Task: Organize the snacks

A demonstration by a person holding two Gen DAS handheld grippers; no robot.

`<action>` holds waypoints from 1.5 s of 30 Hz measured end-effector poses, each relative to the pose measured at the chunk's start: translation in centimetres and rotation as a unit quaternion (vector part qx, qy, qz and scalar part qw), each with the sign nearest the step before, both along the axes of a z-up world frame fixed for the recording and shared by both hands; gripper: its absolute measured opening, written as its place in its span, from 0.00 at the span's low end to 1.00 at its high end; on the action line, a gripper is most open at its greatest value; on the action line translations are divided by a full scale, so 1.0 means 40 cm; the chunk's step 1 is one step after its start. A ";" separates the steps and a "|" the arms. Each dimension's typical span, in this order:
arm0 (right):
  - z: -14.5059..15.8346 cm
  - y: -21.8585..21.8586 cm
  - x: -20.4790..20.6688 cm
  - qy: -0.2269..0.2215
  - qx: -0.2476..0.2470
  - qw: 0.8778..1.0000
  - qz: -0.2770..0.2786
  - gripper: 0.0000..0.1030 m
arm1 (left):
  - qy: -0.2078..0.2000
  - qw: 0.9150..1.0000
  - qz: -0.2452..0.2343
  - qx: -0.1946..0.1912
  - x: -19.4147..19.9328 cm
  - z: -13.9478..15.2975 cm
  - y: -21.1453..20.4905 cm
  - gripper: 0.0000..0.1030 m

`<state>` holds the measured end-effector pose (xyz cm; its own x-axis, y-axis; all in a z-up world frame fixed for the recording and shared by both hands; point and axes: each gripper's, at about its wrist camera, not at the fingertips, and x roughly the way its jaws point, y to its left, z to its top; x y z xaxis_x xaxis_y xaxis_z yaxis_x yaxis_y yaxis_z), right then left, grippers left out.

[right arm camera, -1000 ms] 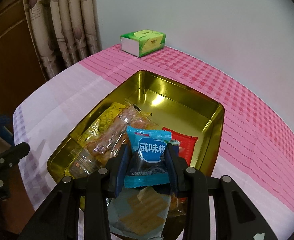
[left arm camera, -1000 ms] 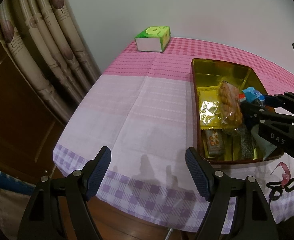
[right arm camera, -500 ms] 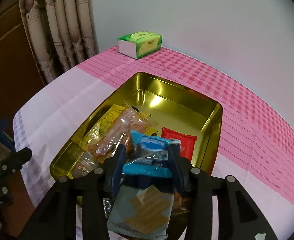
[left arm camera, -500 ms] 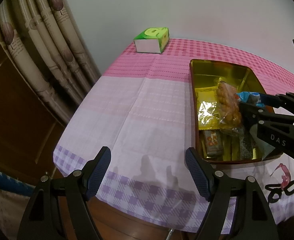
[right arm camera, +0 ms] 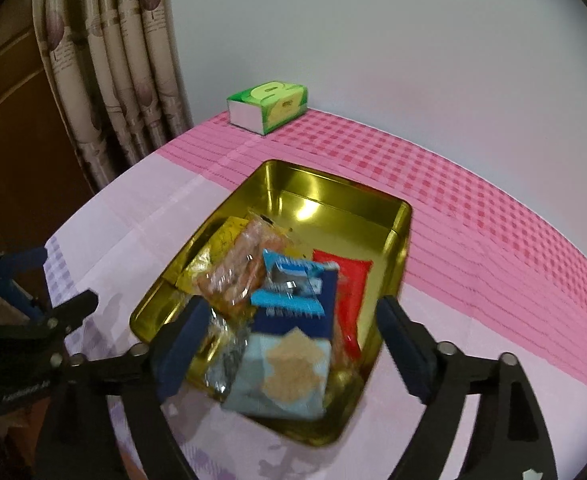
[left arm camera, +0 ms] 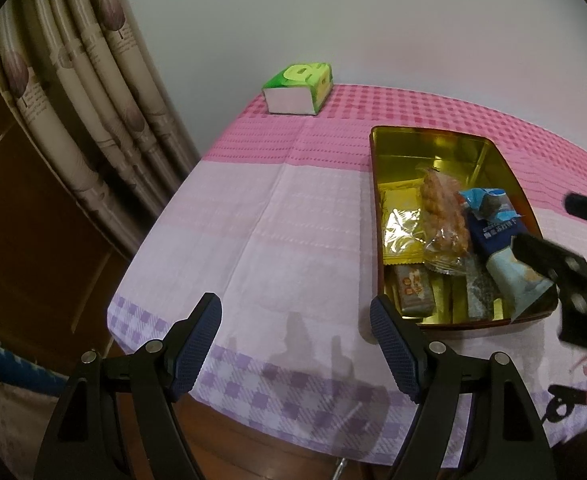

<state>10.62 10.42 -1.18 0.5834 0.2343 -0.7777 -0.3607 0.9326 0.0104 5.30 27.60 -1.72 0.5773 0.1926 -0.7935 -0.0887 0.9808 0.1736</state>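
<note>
A gold tin tray (right arm camera: 333, 196) (left arm camera: 425, 140) on the pink tablecloth holds several snack packets. A small blue packet (right arm camera: 293, 286) (left arm camera: 489, 208) lies free on top of a dark blue and pale cracker pack (right arm camera: 289, 360) (left arm camera: 509, 268). An orange snack bag (right arm camera: 237, 268) (left arm camera: 443, 216), a yellow packet (left arm camera: 401, 220) and a red packet (right arm camera: 347, 292) lie beside them. My right gripper (right arm camera: 289, 352) is open and empty over the tray's near end. My left gripper (left arm camera: 295, 344) is open and empty over the table's front edge, left of the tray.
A green tissue box (left arm camera: 297, 88) (right arm camera: 269, 106) stands at the table's far corner by the wall. Curtains (left arm camera: 73, 92) and a wooden door hang at the left. The table edge drops off just below my left gripper.
My right gripper opened and let go of the small blue packet, which now lies on the snacks in the tray. The gripper drew back slightly. The left gripper stayed put.
</note>
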 end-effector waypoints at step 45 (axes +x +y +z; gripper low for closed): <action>-0.053 -0.045 -0.115 0.050 -0.026 0.998 -0.029 0.99 | -0.003 1.000 -0.022 0.005 -0.014 0.007 -0.056 0.75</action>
<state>6.03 8.63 -3.30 0.5133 0.1607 -0.8430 -0.3062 0.9520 -0.0050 4.74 25.36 -1.45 0.5903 0.1748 -0.7881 -0.0475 0.9821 0.1823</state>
